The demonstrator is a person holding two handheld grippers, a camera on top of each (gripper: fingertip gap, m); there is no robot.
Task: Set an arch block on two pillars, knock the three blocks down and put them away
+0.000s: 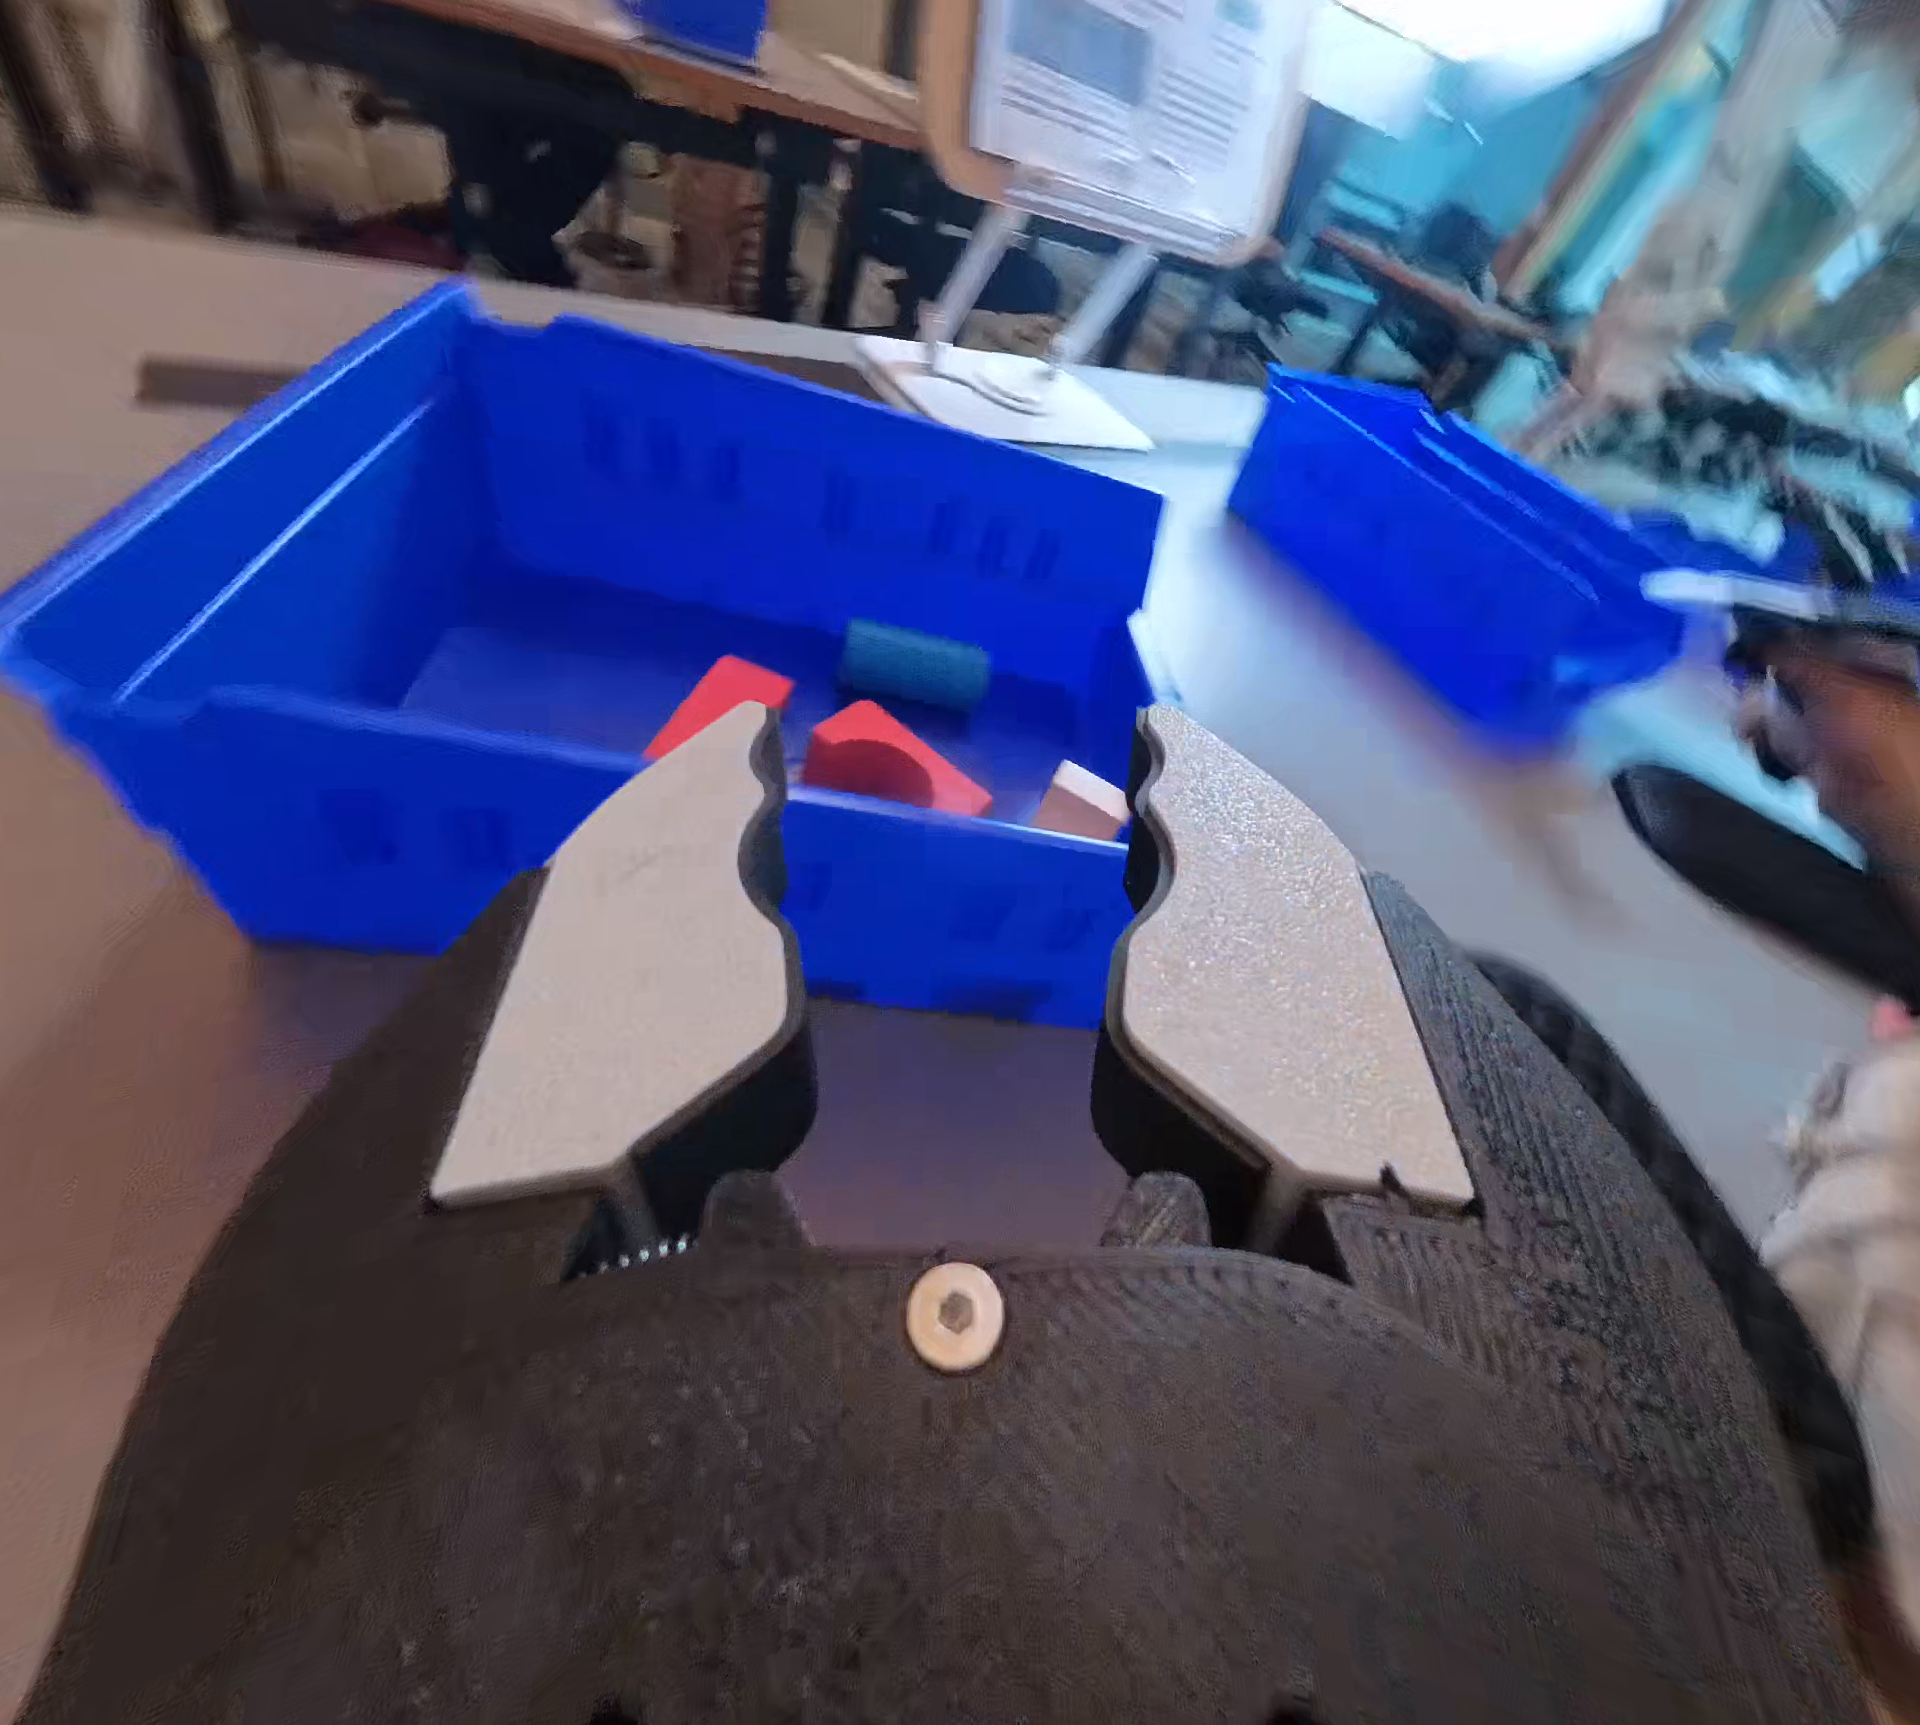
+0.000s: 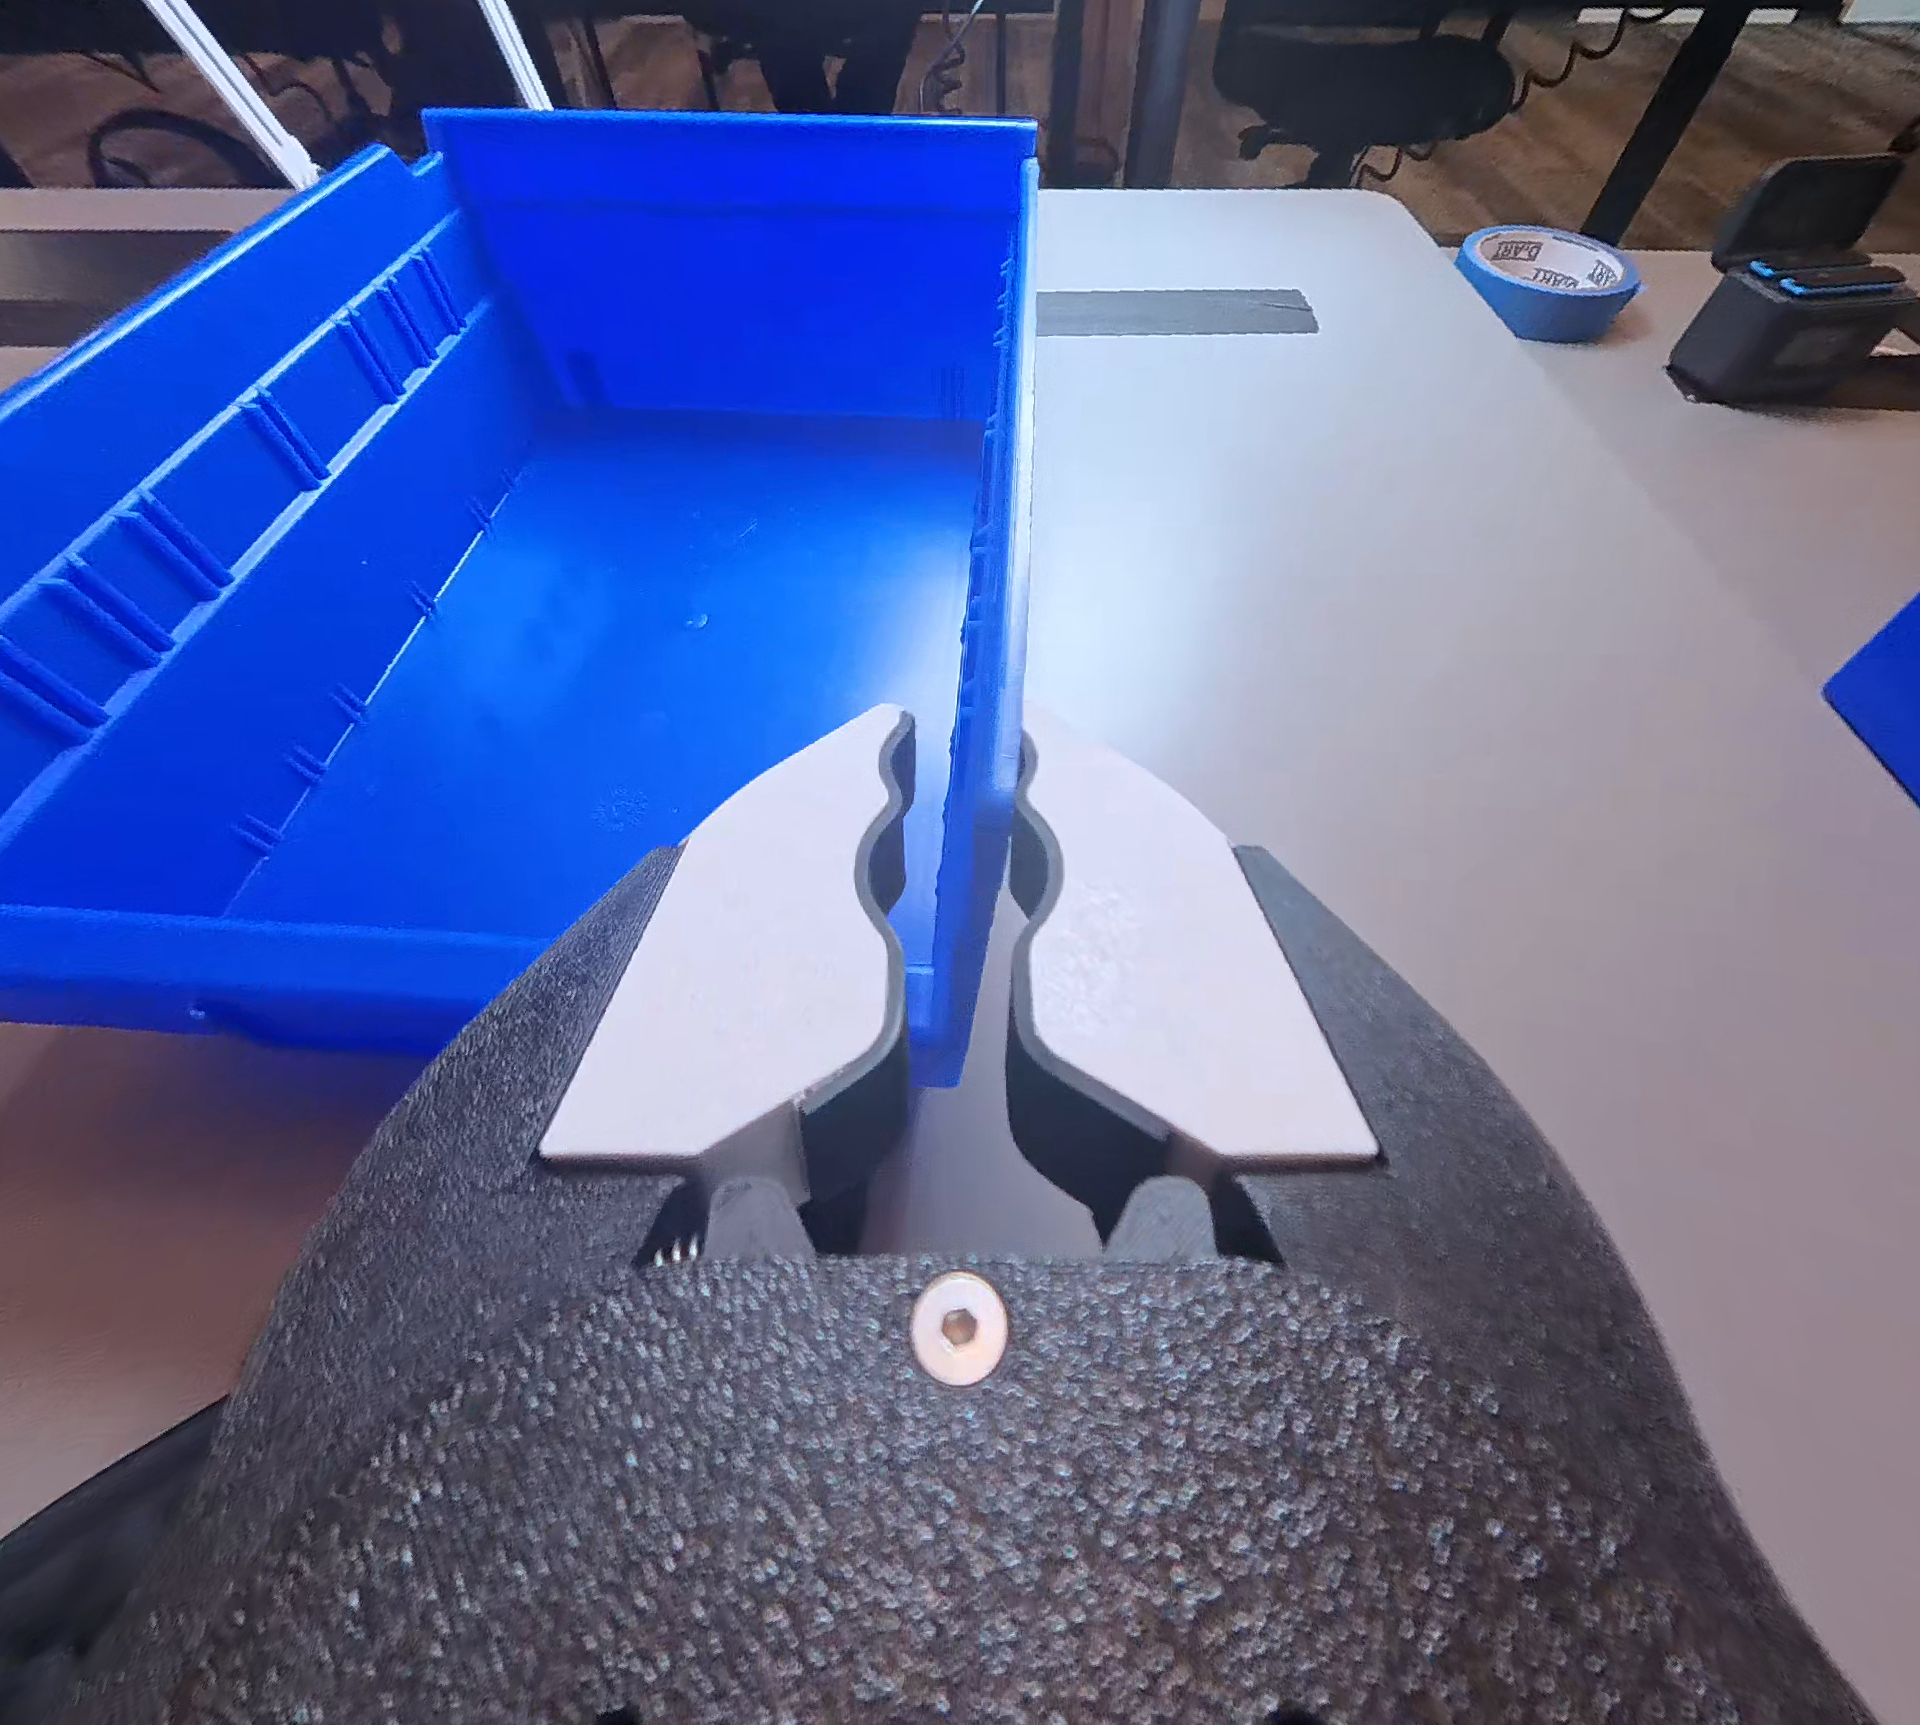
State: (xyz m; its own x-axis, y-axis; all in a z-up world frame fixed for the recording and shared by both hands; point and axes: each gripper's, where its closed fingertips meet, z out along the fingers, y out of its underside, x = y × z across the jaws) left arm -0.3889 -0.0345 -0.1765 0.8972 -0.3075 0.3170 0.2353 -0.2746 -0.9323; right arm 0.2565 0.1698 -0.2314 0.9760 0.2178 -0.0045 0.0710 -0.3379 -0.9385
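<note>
The right gripper (image 2: 961, 745) has its fingers (image 2: 769, 927) pinched narrow on the side wall of an empty blue bin (image 2: 997, 449), one finger inside and one outside. I think it holds that wall to lift or drag the bin, or to keep it from sliding. This bin has nothing in it.

The left gripper (image 1: 951, 730) has its fingers (image 1: 644, 927) spread wide and holds nothing. It hangs in front of another blue bin, the block bin (image 1: 312, 792), which sits on the grey worktop (image 1: 1299, 740). Inside lie the blocks: a red arch block (image 1: 883, 756), a flat red block (image 1: 722, 693), a blue-green roller block (image 1: 914, 665) and a pale wooden block (image 1: 1081, 802). So the blocks look put away, or not yet taken out; I cannot tell which.

Farther out, a roll of blue tape (image 2: 1548, 283) has letters printed inside its ring, and a blurry poster (image 1: 1132, 23) stands behind the worktop. A strip of dark tape (image 2: 1174, 312) is stuck near the empty bin, maybe to mark a spot.
</note>
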